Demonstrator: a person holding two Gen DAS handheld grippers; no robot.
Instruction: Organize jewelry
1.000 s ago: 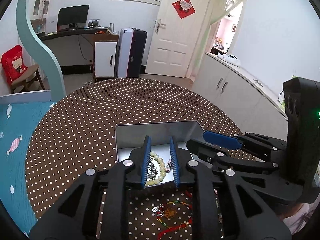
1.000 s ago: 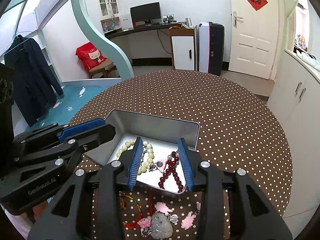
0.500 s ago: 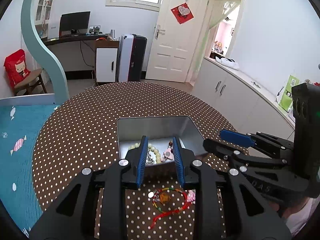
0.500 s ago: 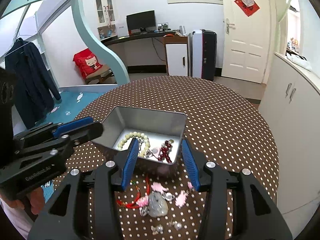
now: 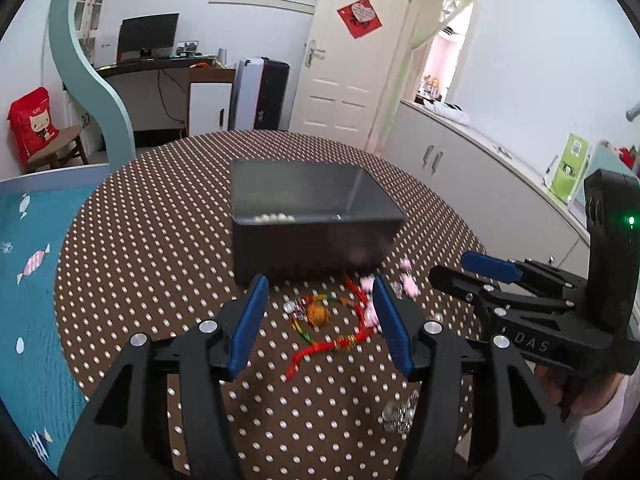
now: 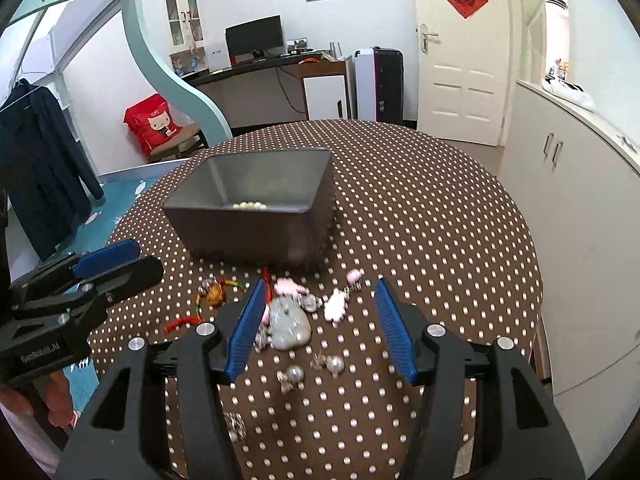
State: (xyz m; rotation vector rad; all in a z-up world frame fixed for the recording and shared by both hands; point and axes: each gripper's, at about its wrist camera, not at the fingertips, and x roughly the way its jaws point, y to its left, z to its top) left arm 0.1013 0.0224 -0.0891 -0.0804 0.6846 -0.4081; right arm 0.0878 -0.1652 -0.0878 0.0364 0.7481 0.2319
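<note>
A grey box [image 6: 256, 220] sits on the dotted table [image 6: 420, 220] with white beads [image 6: 250, 206] inside. Just in front of it lie a red string bracelet [image 5: 340, 340], pink charms [image 6: 336, 306] and a pale stone [image 6: 289, 326]. The left tongs [image 5: 318, 322] and right tongs [image 6: 320, 326] hang above these, both wide apart and holding nothing

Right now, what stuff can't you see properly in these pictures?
- Inside the metal box: in both views its near wall hides the bottom; only some pale beads peek out.
- Pink charms, left view: blurred, and one sits behind the left claw finger.
- Small silver pieces, right view: partly hidden by the right claw frame.
</note>
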